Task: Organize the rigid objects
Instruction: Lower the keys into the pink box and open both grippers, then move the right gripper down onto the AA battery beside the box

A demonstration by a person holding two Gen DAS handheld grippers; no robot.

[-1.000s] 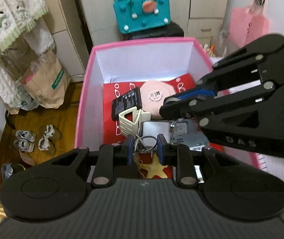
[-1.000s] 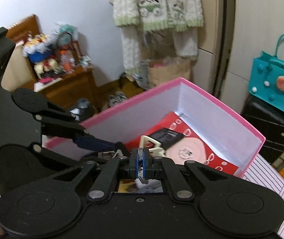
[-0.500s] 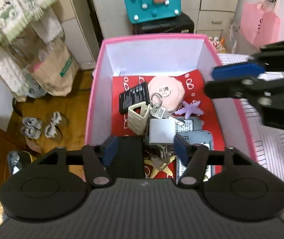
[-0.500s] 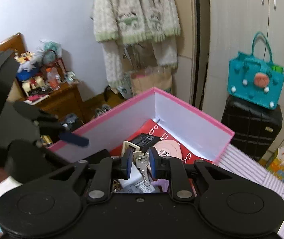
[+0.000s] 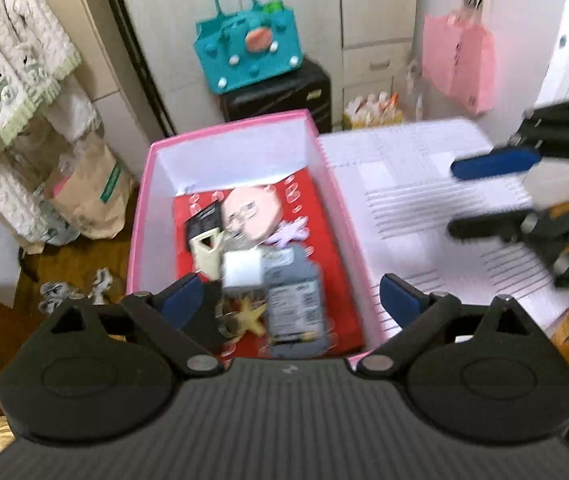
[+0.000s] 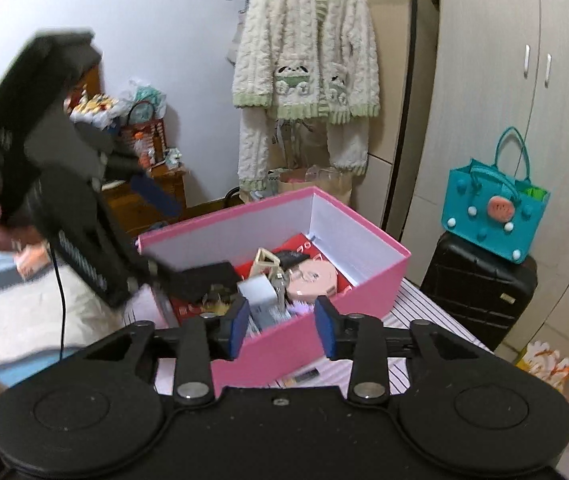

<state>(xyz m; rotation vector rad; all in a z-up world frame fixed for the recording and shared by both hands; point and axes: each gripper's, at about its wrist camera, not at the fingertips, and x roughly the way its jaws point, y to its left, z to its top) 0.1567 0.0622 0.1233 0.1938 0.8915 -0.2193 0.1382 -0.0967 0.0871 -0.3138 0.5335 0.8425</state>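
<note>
Striped cloth point(image 5: 424, 184) bears rectangular pink cardboard box point(image 5: 140, 240).

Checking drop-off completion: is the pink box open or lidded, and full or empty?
Open and partly filled. The pink box shows no lid, and small items lie loose on its red floor, among them a pink round case.

Striped bed point(image 6: 424, 308) carrying a pink box point(image 6: 324, 280)
The box sits on the striped cover; a small dark item point(image 6: 302, 377) lies just beside its near wall
</note>
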